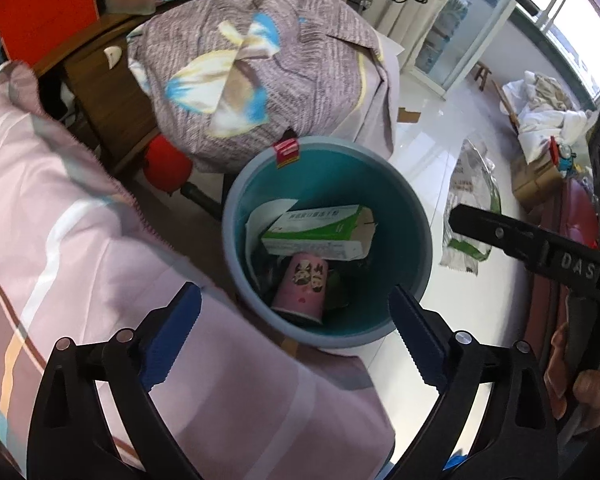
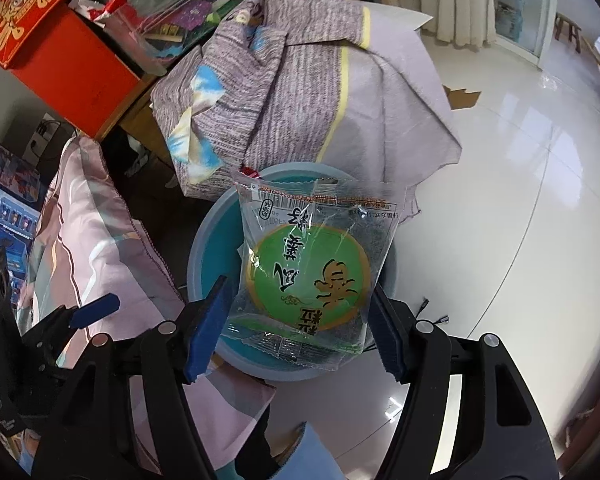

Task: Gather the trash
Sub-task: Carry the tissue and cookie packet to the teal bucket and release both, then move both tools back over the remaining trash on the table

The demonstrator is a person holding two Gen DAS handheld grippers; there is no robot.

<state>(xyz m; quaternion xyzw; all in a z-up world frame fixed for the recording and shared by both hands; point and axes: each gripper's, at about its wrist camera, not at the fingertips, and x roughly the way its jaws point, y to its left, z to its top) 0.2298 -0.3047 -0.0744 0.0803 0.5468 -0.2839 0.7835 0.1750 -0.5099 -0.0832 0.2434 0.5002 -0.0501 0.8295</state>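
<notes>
Left fingers: blue ribbed pads (image 1: pixel 172 336) stand wide apart with nothing between them; the left gripper (image 1: pixel 296 336) hangs over the near rim of the round blue-grey plastic bin with a teal inside (image 1: pixel 404 216), so it is released and free.
Right fingers: blue pads (image 2: pixel 204 332) press on both side edges of the clear crinkly snack wrapper with a round green label (image 2: pixel 312 268); the right gripper (image 2: pixel 296 336) grasps it by its lower part, so the wrapper stands up in front of the camera.
Wrapper's place: above the bin's mouth, covering most of it in the right wrist view; likely carried there so that letting go drops it inside.
Bin contents: a white and green cardboard box (image 1: pixel 320 232) lies across the middle, a pink printed paper cup (image 1: pixel 300 288) tilts beneath it toward the near wall.
Bin's place: on the glossy white tiled floor (image 2: pixel 500 240), tight against the pink striped quilt (image 1: pixel 60 240) and just before a grey woven bundle of cloth (image 1: pixel 260 60).
Leftover trash: a green and clear plastic bag (image 1: pixel 468 216) lies on the floor beyond the bin's right rim, probably next.
</notes>
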